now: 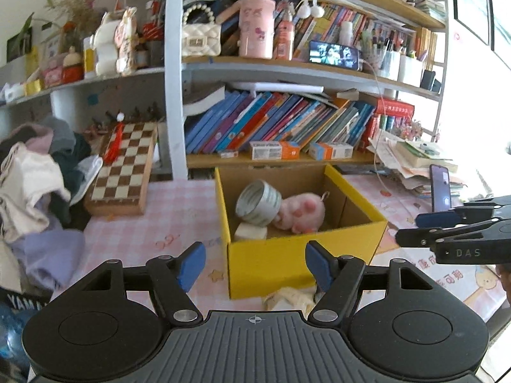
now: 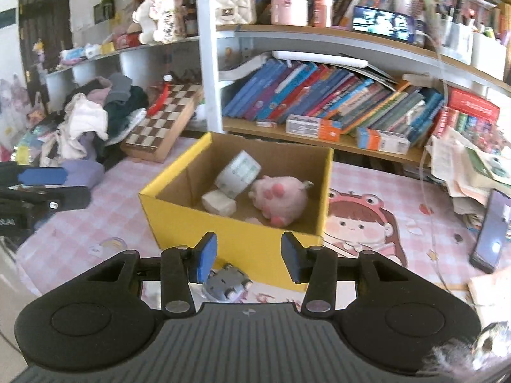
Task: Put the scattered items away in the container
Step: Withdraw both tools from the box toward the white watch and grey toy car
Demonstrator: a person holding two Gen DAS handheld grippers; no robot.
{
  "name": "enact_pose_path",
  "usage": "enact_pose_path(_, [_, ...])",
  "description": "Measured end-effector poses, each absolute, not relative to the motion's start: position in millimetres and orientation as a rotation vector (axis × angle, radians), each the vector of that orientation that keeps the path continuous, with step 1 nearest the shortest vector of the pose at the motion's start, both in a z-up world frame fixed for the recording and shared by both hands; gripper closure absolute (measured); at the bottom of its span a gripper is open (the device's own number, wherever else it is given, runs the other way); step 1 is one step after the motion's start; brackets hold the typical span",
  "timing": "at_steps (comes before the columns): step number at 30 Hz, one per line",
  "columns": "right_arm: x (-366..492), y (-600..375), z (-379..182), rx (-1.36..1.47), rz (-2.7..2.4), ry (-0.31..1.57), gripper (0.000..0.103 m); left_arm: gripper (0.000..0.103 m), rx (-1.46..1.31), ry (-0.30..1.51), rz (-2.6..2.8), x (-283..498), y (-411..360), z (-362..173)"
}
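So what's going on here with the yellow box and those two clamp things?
A person is tidying a desk with two handheld grippers. The yellow box already holds a roll of tape, a pink plush toy and a small white block. Both the left gripper and the right gripper are open and empty. A small grey toy car lies on the table just below the right one, outside the box.

A folded chessboard (image 1: 123,172) leans against a heap of clothes (image 1: 35,178) at the back of a desk (image 1: 179,210) covered in pink checked cloth. Slanting rows of books (image 1: 271,121) fill the shelf behind, a quilted white handbag (image 1: 200,36) above. A phone (image 1: 440,186) stands propped upright beside stacked papers (image 1: 412,156).
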State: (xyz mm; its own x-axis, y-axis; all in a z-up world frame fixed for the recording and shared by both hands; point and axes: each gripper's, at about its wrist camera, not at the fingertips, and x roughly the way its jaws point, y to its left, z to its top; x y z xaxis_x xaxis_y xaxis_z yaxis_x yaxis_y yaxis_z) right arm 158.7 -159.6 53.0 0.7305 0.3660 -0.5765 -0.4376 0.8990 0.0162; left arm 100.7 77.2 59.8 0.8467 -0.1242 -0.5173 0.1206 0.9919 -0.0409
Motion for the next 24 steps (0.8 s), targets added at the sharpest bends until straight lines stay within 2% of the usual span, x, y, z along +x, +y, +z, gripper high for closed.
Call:
enact_pose_path(16, [126.5, -158.9, -11.8, -0.143, 0.334, 0.704, 0.055, 0.032, -0.047, 0.677, -0.117, 80.7, 72.3, 4.2])
enact_pose_path(24, [116.0, -147.3, -25.4, -0.157, 0.349, 0.728, 0.053, 0.032, -0.042, 0.708, -0.134, 76.5, 60.7, -9.1])
